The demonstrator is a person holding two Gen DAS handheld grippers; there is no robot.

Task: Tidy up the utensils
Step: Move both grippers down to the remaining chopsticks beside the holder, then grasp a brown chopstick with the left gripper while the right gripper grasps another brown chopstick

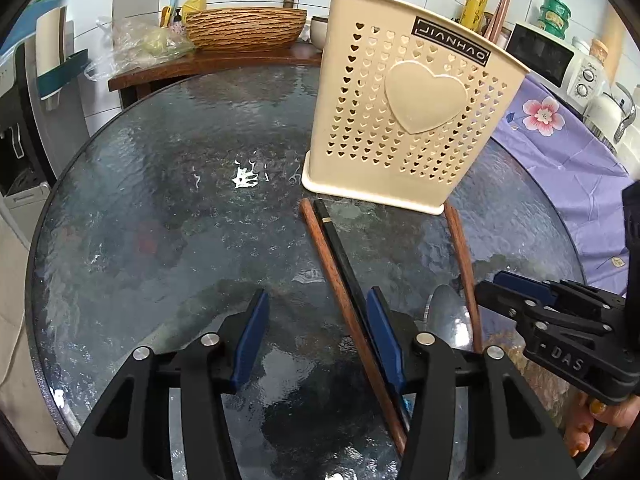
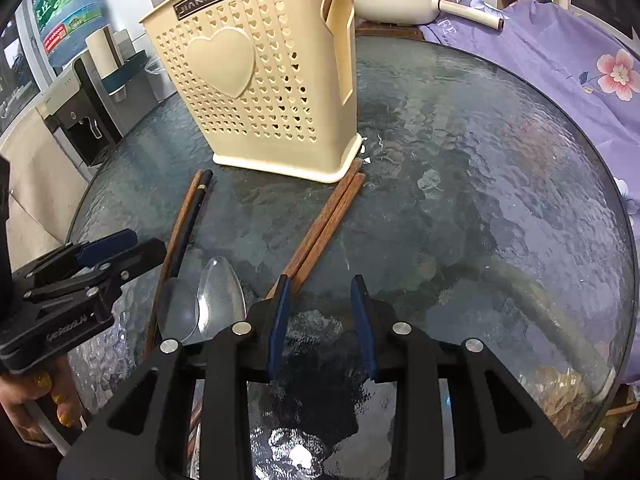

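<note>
Two hand-held grippers over glass surface point(image 2: 500, 168). Left hand-held gripper point(image 1: 316, 336) half open, straddling brown-and-black chopstick pair point(image 1: 332, 248), pads apparently not pressing. Right hand-held gripper point(image 2: 322, 328) narrowed, brown pair point(image 2: 320, 224) by left pad, outside gap; closure risks missing. Count: four chopsticks, two spoons point(image 2: 220, 292), one holder point(image 2: 256, 80).

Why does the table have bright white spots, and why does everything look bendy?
Left wrist view: light bounces off the bumpy glass table as white glare; the fisheye lens curves the table edge and leans the cream holder. Right wrist view: more glare near the bottom between the tongs, dark corners, same bending.
</note>
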